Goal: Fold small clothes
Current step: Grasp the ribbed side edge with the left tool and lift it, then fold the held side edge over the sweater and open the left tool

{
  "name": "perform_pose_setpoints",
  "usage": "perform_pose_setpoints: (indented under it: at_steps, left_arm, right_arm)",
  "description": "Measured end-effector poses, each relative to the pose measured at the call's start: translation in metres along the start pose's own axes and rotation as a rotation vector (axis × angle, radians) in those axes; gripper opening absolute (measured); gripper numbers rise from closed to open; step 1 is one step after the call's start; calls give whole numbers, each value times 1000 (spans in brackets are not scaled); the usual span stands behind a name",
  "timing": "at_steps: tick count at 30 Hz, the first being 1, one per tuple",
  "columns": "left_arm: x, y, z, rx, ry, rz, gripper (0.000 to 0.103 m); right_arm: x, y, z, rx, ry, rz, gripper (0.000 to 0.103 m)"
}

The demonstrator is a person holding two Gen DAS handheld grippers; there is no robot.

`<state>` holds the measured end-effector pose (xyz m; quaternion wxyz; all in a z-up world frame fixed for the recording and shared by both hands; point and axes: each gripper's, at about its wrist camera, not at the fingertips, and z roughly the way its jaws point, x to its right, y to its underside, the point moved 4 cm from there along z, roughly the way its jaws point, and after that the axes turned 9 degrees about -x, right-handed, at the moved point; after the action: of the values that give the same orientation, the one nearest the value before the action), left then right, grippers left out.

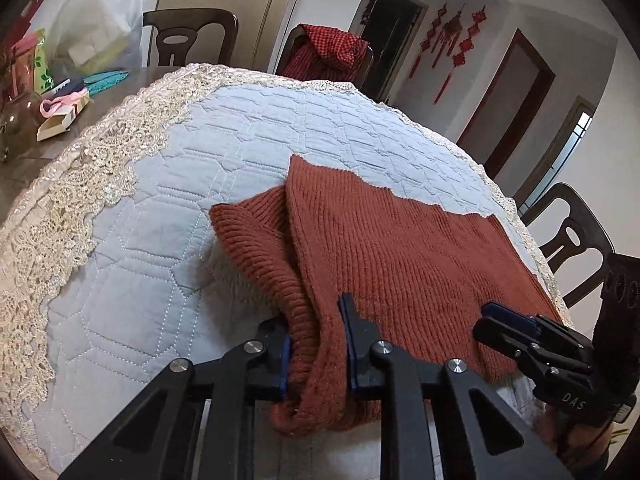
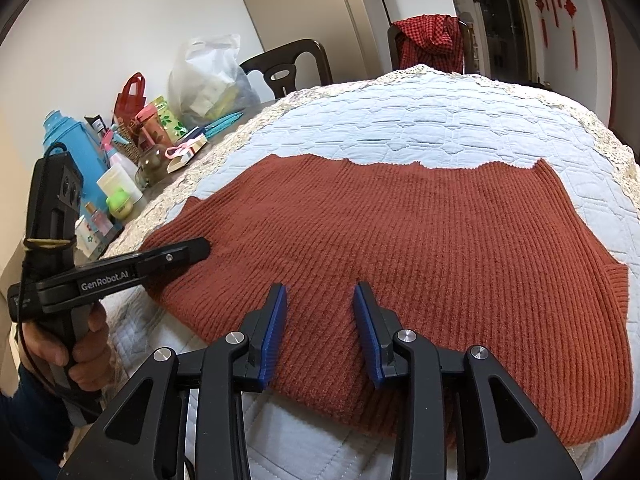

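Note:
A rust-brown ribbed knit sweater [image 2: 400, 240] lies spread on a pale blue quilted cover [image 1: 160, 260]. My left gripper [image 1: 312, 312] is shut on the sweater's near left edge [image 1: 312, 360], and bunched knit fills the gap between its blue pads [image 1: 347, 336]. A folded sleeve [image 1: 256, 232] lies just beyond it. The right wrist view shows that same left gripper [image 2: 196, 250] from the side, at the sweater's left edge, held by a hand [image 2: 80, 344]. My right gripper [image 2: 320, 288] stands open over the sweater's near hem, pads apart, with flat knit under them. The right gripper [image 1: 484, 320] also shows at the sweater's right side.
The cover has a cream lace border [image 1: 60, 208]. Left of it on the table stand a blue flask [image 2: 68, 140], bottles, a glass jar [image 2: 154, 164], small boxes and a white plastic bag [image 2: 208, 80]. Dark chairs [image 1: 188, 36] ring the table; one carries a red checked garment [image 1: 328, 52].

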<state>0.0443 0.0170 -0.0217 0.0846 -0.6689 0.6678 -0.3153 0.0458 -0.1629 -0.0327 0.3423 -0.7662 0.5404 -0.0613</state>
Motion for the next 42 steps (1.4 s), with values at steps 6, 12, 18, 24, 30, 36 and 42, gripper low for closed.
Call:
perform_pose_setpoints:
  at_steps: [6, 12, 18, 24, 30, 36, 42]
  left_arm:
    - [9, -7, -14, 30, 28, 15, 21]
    - [22, -21, -27, 52, 88, 29, 21]
    - [52, -35, -36, 75, 138, 88, 21]
    - [99, -47, -34, 60, 234, 162, 20]
    - [153, -46, -8, 14, 294, 250, 20]
    - [180, -24, 48, -154, 352, 292, 20]
    - [167, -24, 28, -128, 419, 265, 27]
  right_arm:
    - [-1, 0, -5, 3, 1, 6, 36]
    - [2, 6, -6, 3, 0, 1, 35]
    - [1, 14, -20, 31, -26, -11, 34]
    - [35, 21, -41, 68, 13, 93, 34]
    - [62, 28, -62, 105, 55, 162, 34]
    - [78, 36, -70, 98, 56, 210, 34]
    - [91, 40, -77, 97, 31, 256, 34]
